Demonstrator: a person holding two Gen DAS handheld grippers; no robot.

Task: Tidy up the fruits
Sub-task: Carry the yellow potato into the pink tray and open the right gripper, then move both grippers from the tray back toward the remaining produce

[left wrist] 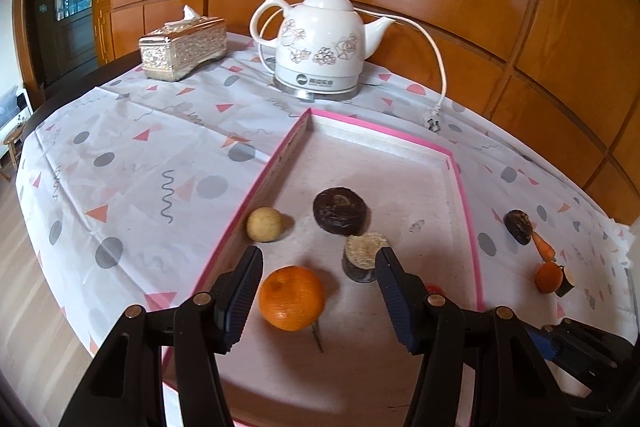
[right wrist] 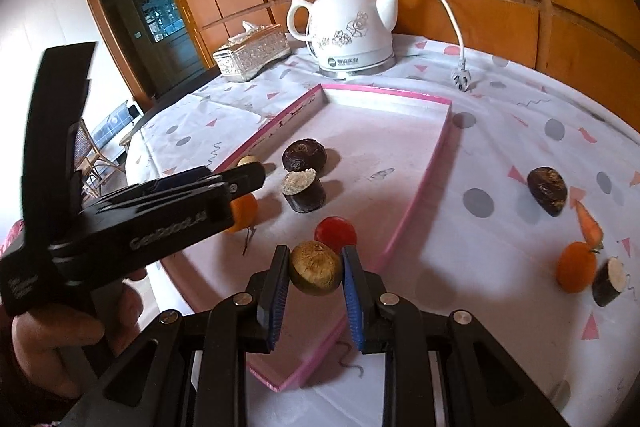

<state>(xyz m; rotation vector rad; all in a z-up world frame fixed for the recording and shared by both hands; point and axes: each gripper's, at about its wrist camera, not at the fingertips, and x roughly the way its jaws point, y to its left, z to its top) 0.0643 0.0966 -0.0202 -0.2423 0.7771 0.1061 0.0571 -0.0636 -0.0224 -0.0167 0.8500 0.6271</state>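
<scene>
Orange [right wrist: 245, 211] half-hidden behind left gripper [right wrist: 256, 174]

Black plastic tool [right wrist: 315, 285] frames, blue ribbed pads [right wrist: 352, 291], brass-coloured rivets [right wrist: 241, 299]

Two wrist fisheyes, angled down, close over the pink tray [left wrist: 464, 195], both facing the kettle [right wrist: 352, 31].

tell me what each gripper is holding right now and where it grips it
The right gripper holds a round brownish fruit, pinched on its two opposite sides, above the pink-rimmed tray. The left gripper holds nothing; an orange lies untouched between its open fingers.
</scene>
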